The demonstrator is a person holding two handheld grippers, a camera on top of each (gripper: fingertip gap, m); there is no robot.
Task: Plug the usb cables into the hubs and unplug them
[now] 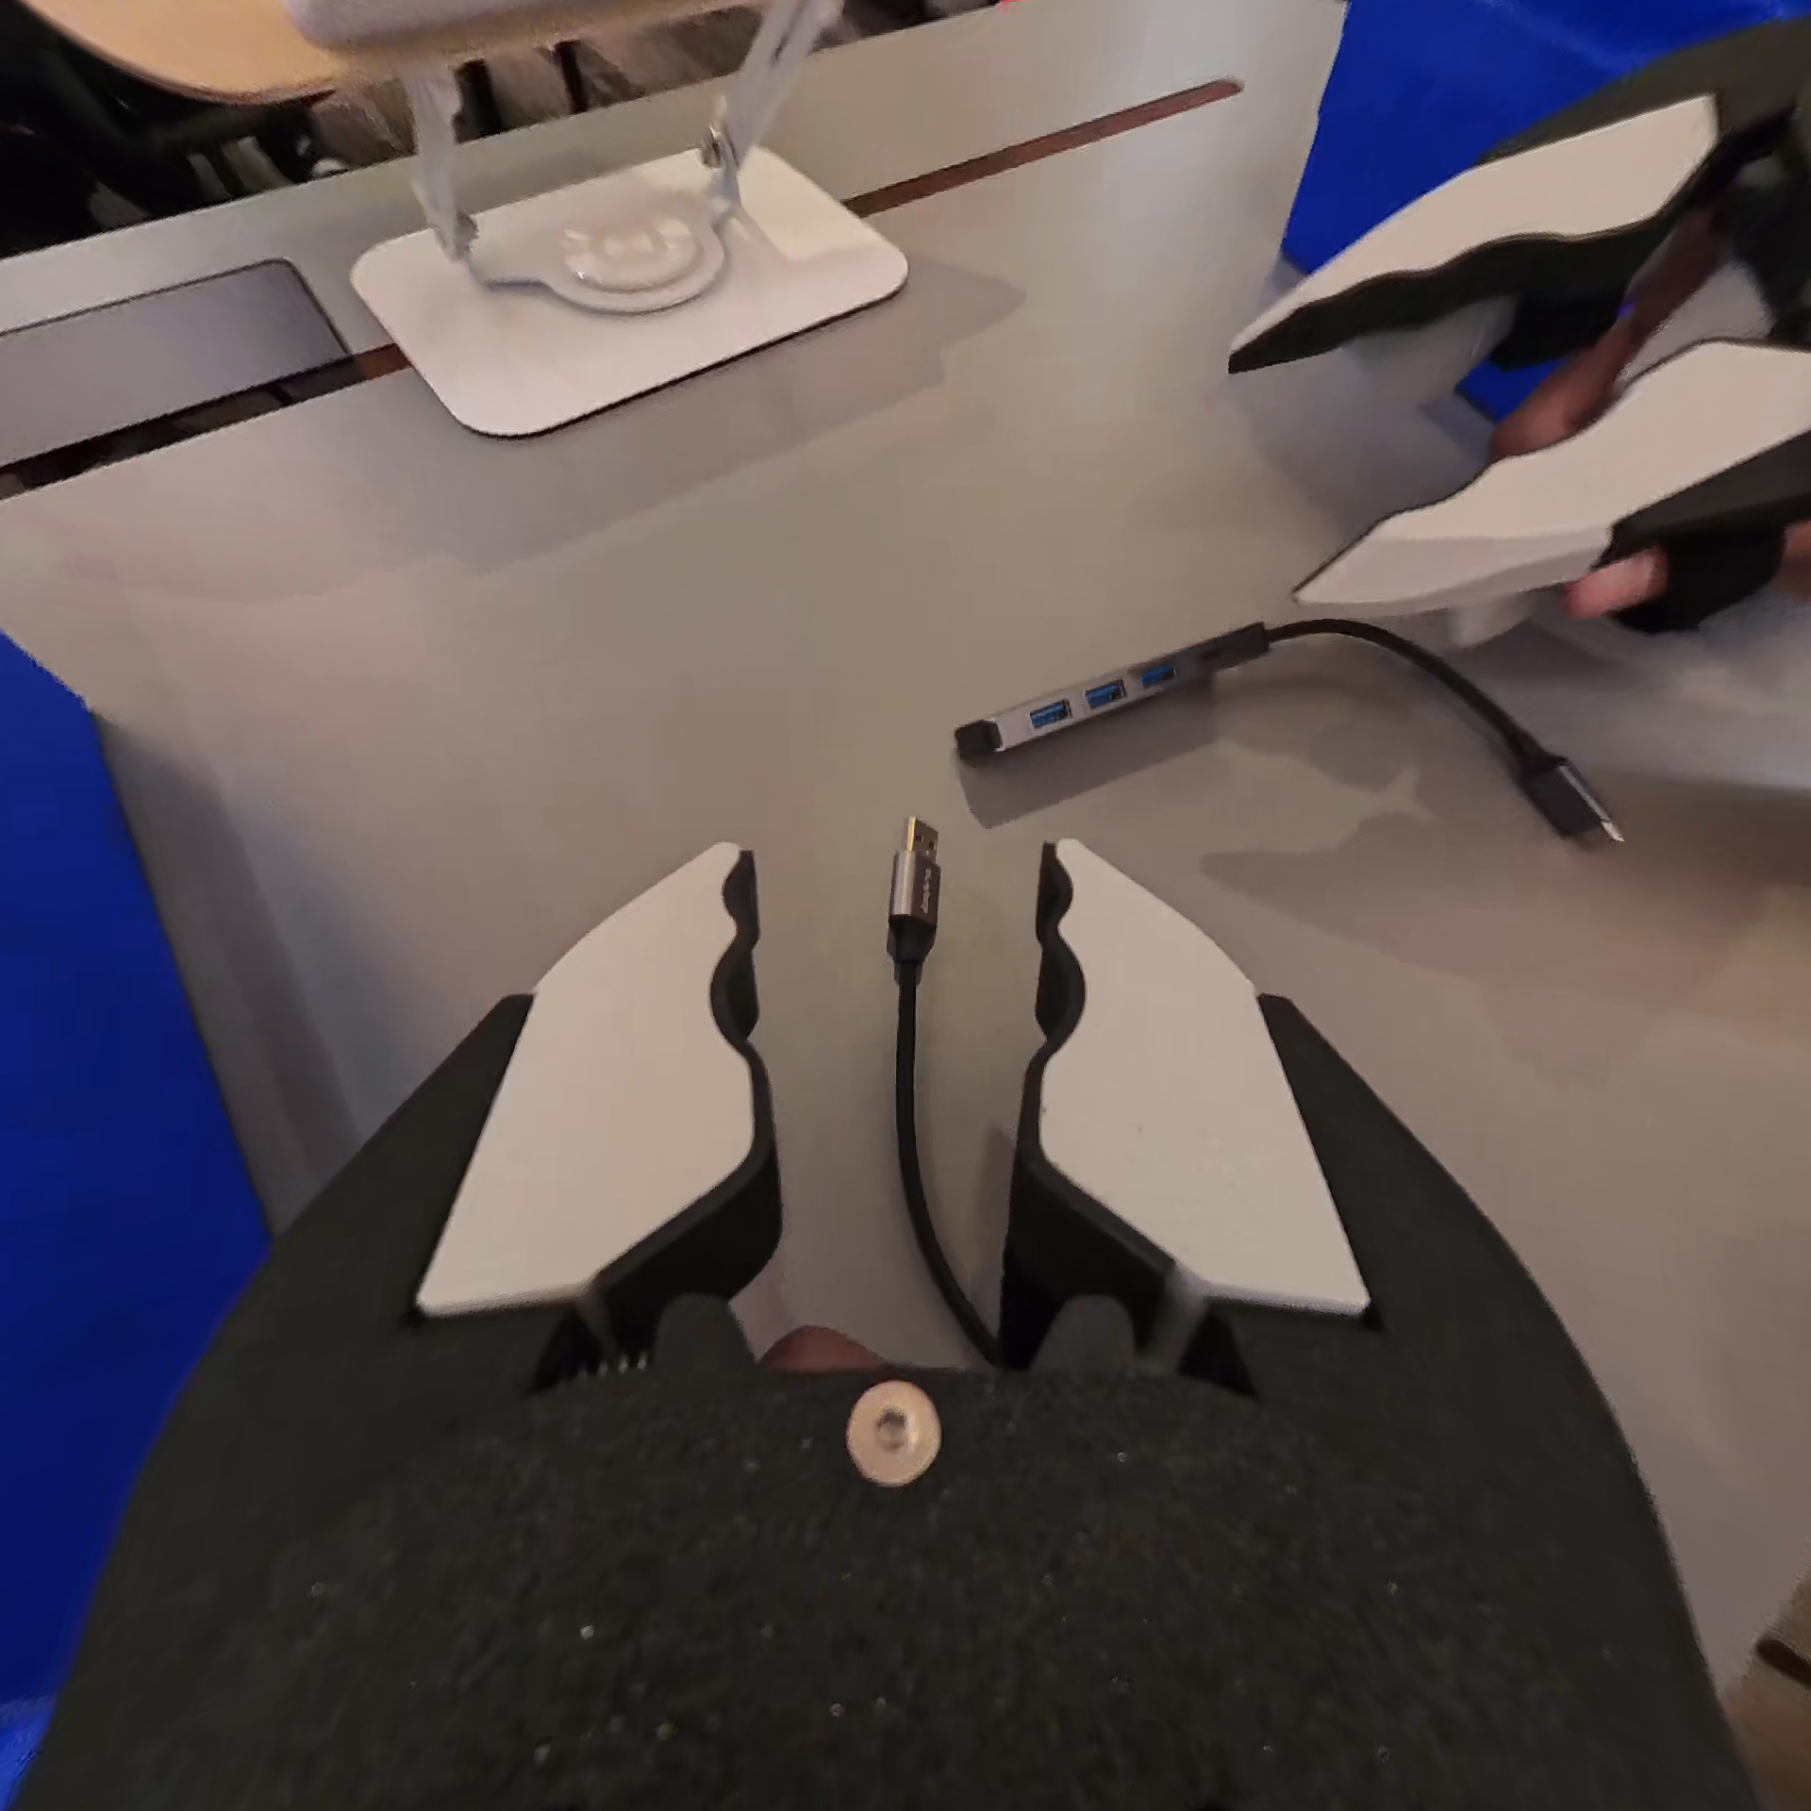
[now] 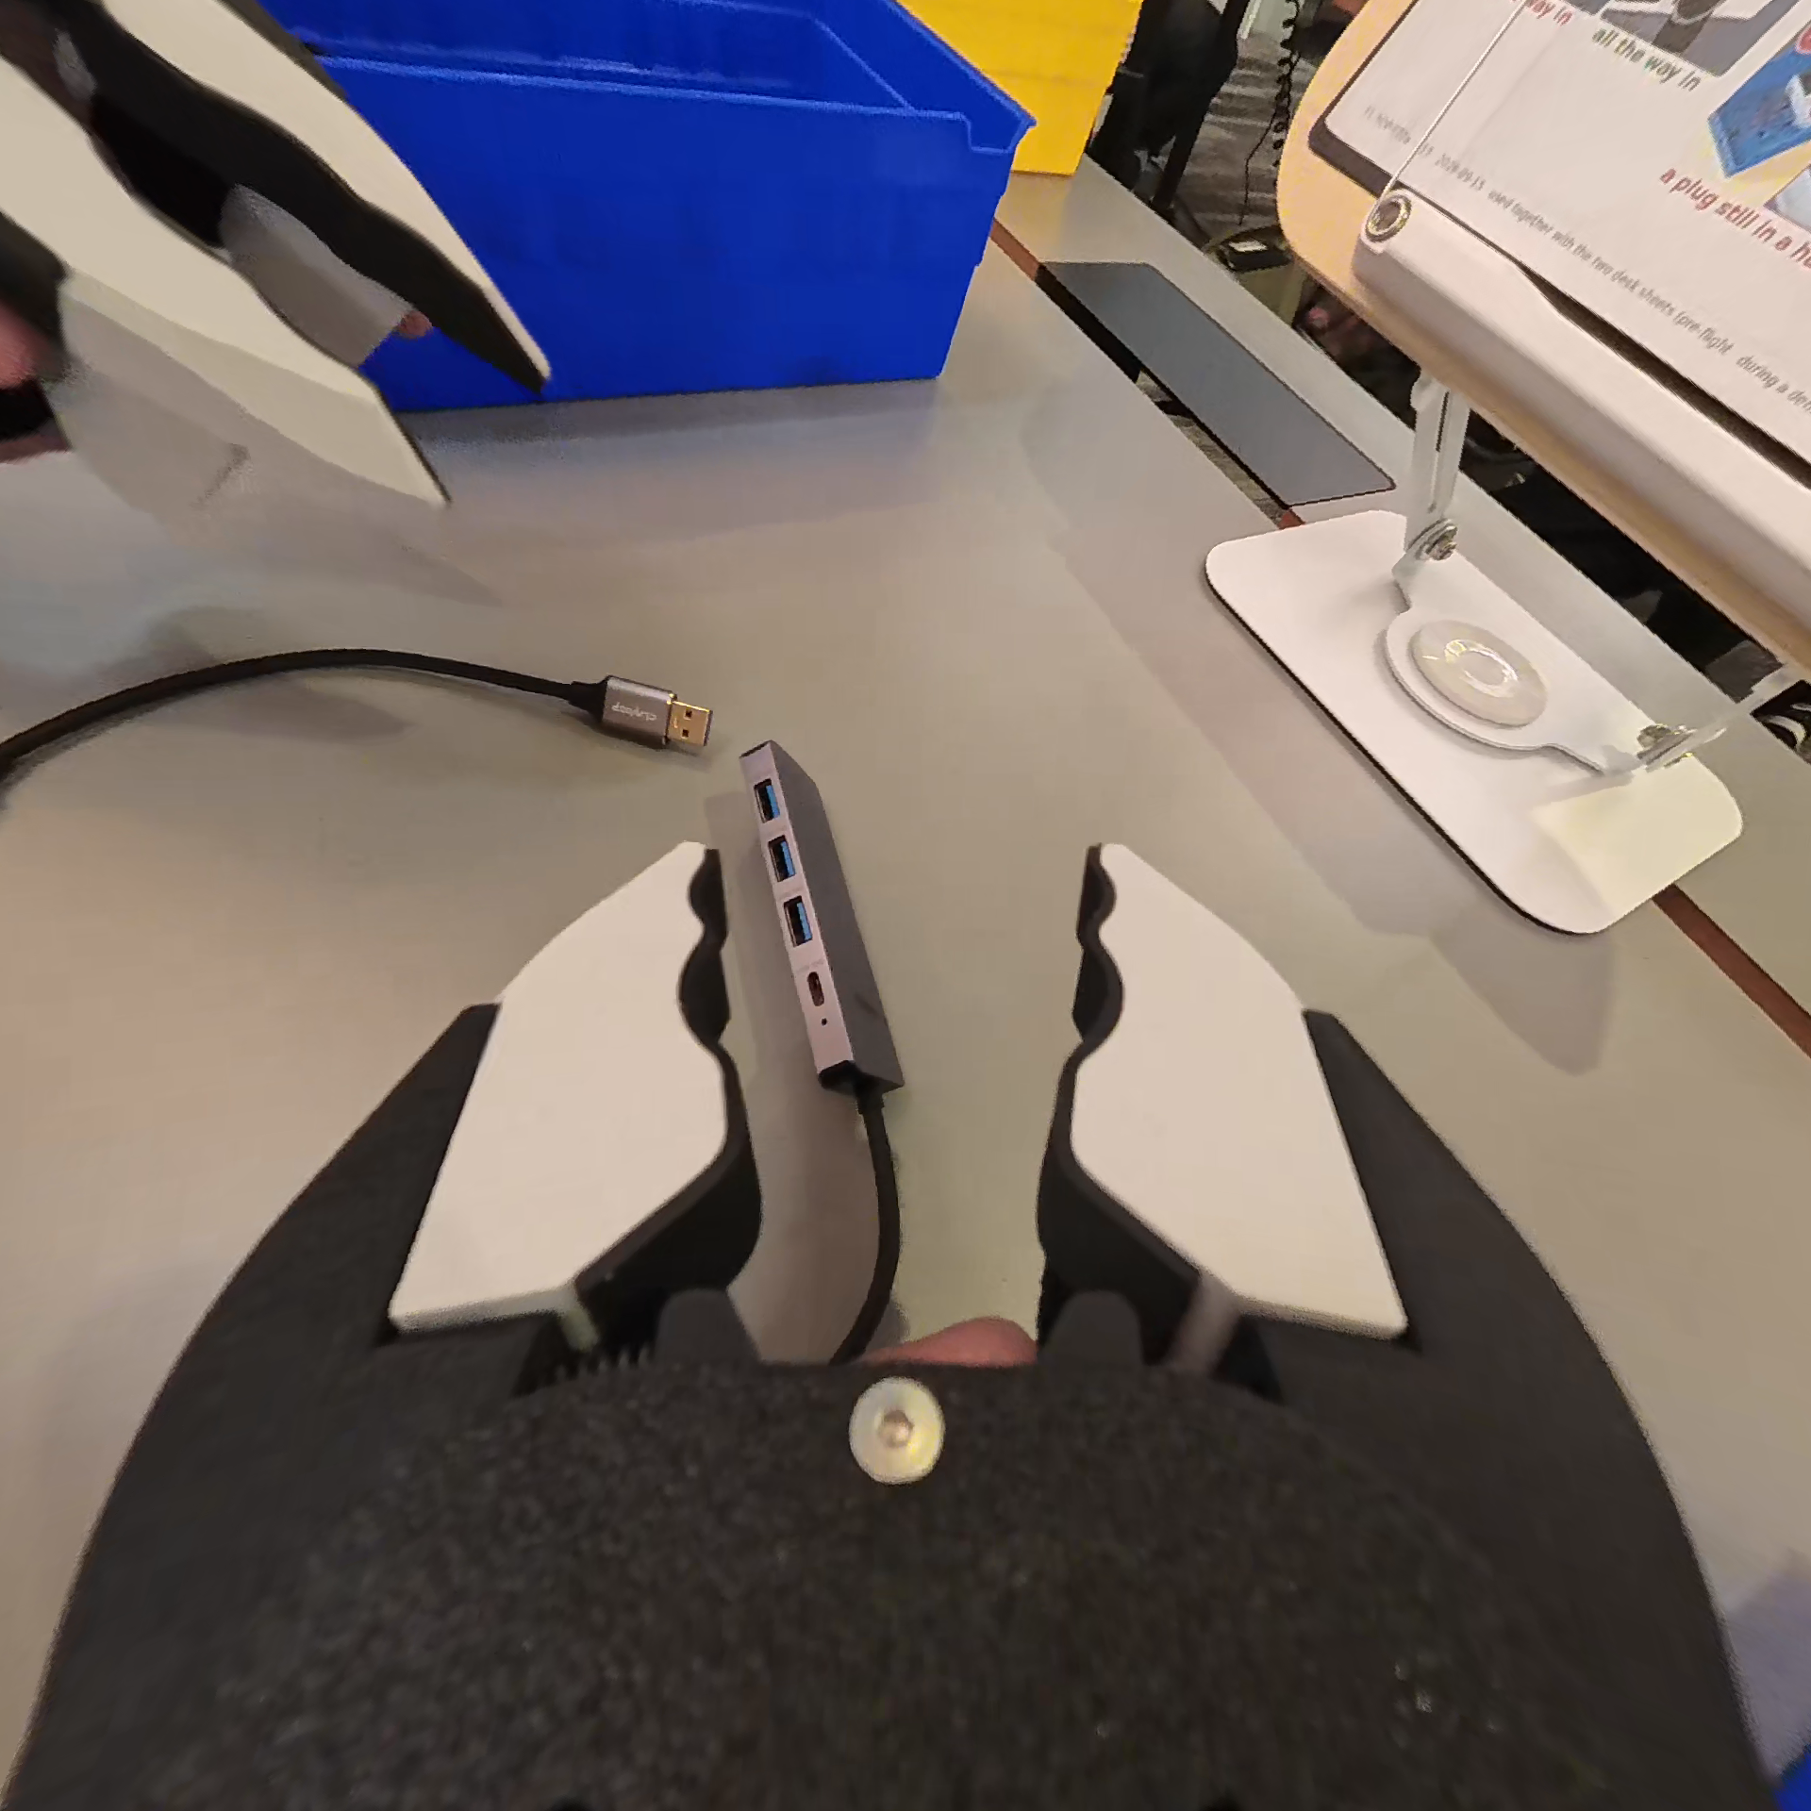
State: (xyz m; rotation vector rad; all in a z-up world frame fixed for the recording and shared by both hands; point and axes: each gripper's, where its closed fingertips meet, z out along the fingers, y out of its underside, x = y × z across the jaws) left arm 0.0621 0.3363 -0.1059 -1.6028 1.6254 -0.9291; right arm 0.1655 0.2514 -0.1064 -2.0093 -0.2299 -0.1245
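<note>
Grey tabletop (image 2: 980, 549) carried both parts, loose and unmated. Left gripper (image 1: 897, 853) stood wide open astride the USB cable (image 1: 906, 1107), holding nothing; its plug (image 1: 916, 882) pointed away along the fingers, probably for a straight grasp. Right gripper (image 2: 897, 857) (likewise open, empty) straddled the hub (image 2: 808, 921), whose long axis ran roughly fore-aft, ports facing left toward the plug.
</note>
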